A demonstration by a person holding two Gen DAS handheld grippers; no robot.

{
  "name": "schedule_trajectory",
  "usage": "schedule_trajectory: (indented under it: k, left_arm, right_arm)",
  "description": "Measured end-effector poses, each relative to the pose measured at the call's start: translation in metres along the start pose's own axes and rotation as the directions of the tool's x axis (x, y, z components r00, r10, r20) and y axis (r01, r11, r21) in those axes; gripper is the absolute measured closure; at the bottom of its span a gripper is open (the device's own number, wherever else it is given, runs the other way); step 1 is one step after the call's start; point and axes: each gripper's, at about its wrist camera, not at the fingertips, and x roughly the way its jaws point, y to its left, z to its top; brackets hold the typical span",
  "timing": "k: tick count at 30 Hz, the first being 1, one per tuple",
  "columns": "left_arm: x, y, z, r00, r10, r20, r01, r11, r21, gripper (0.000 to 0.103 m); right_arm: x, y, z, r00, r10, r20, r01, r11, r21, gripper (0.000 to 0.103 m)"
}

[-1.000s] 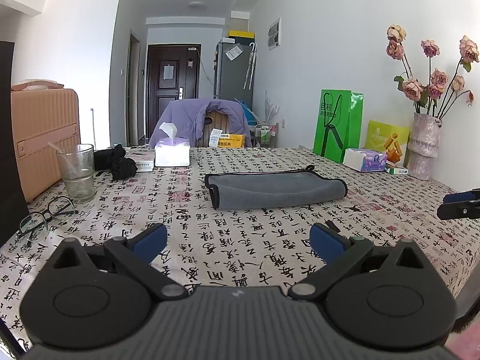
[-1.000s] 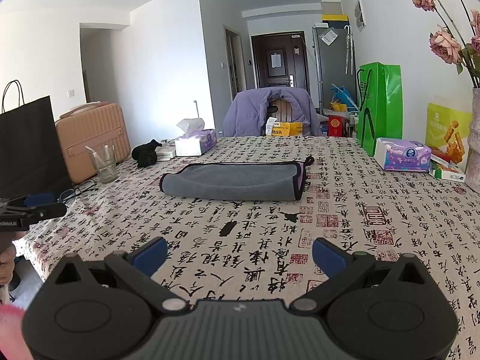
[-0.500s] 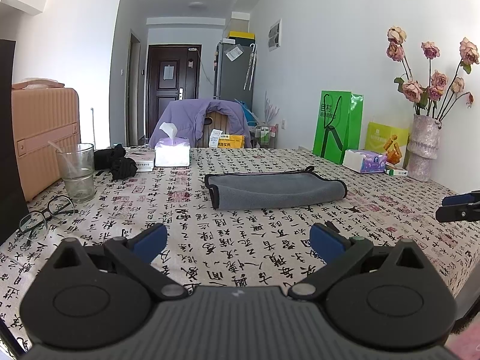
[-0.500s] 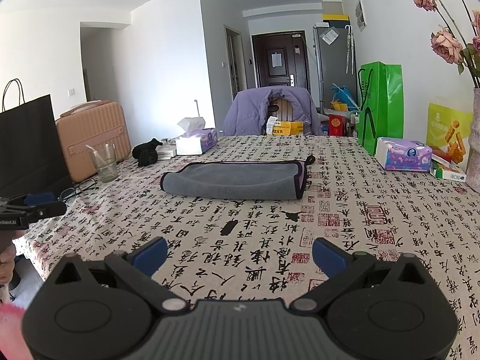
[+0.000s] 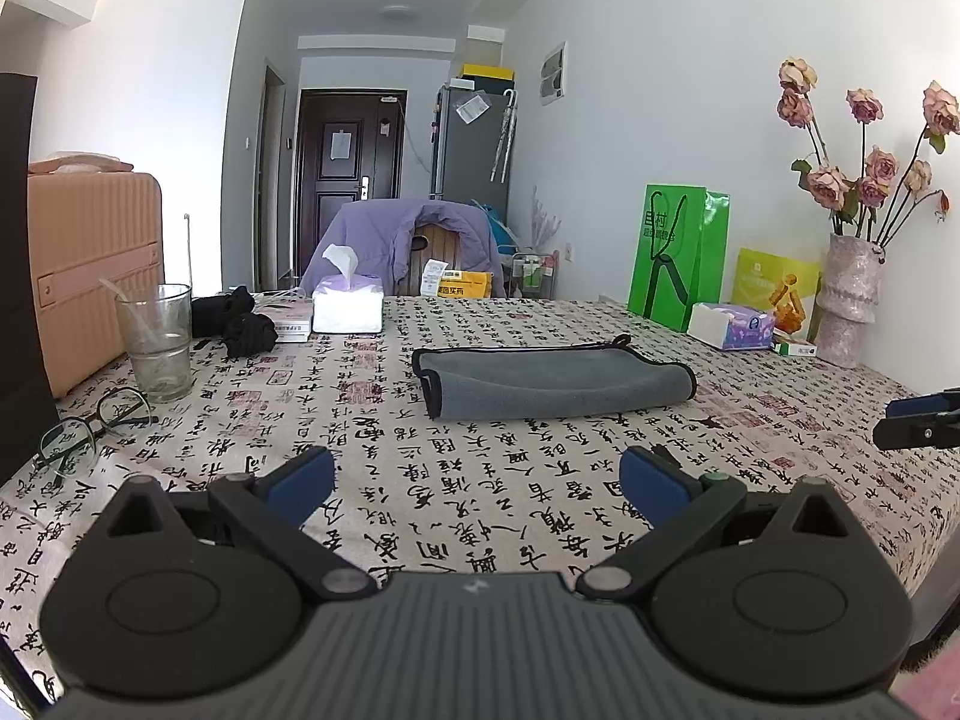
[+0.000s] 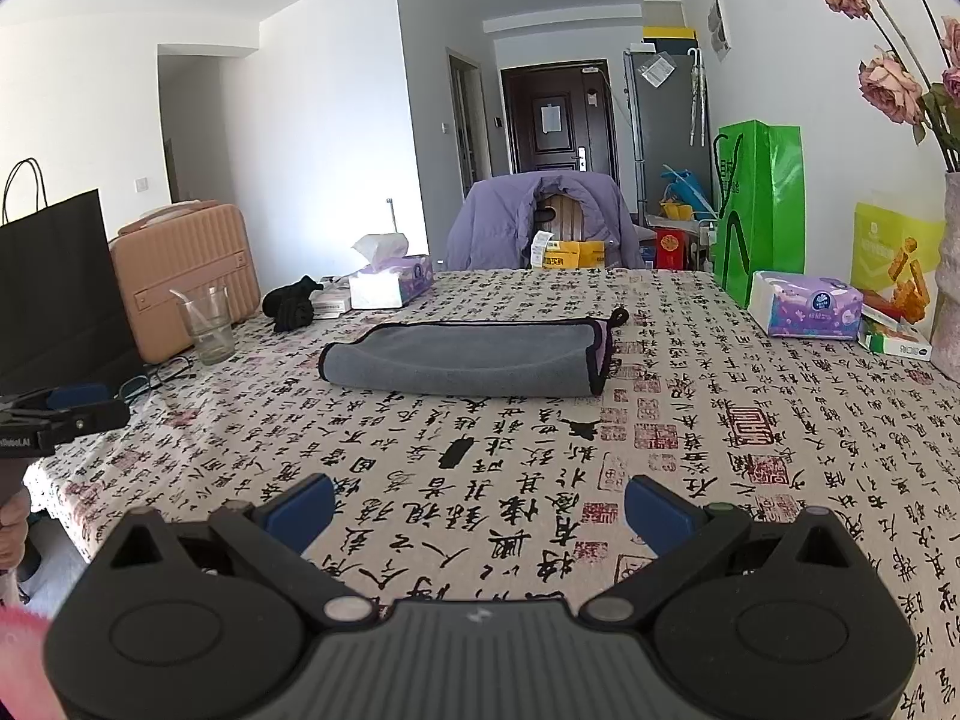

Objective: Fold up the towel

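A grey towel (image 5: 552, 381) with dark trim lies folded into a long band in the middle of the table; it also shows in the right wrist view (image 6: 468, 360). My left gripper (image 5: 477, 477) is open and empty, held near the table's front edge, well short of the towel. My right gripper (image 6: 480, 507) is open and empty, also at the near side, apart from the towel. The right gripper's tip shows at the right edge of the left wrist view (image 5: 918, 423); the left gripper's tip shows at the left edge of the right wrist view (image 6: 66, 414).
The table has a calligraphy-print cloth (image 5: 480, 516). On the left are a glass (image 5: 156, 339), spectacles (image 5: 90, 429), a black cloth (image 5: 240, 324), a tissue box (image 5: 348, 300) and a peach suitcase (image 5: 90, 264). On the right are a green bag (image 5: 678, 255), a tissue pack (image 5: 729, 327) and a flower vase (image 5: 849, 300).
Both grippers have drawn back a little and dipped slightly; the towel sits a bit farther off in both views. The jaws stay open.
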Motion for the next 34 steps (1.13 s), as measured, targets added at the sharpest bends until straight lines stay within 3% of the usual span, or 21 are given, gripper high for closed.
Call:
schedule_trajectory:
  k: [22, 34]
  left_arm:
    - [0.001, 0.0029, -0.0026, 1.0, -0.016, 0.0, 0.016, 1.0, -0.015, 0.0]
    - [0.0044, 0.0043, -0.0032, 0.998, -0.06, -0.015, 0.06, 0.998, -0.023, 0.0]
  right_arm:
    - [0.0, -0.0007, -0.0002, 1.0, 0.001, 0.0, -0.001, 1.0, 0.001, 0.0]
    - [0.0006, -0.0009, -0.0036, 1.0, 0.005, -0.004, -0.005, 1.0, 0.008, 0.0]
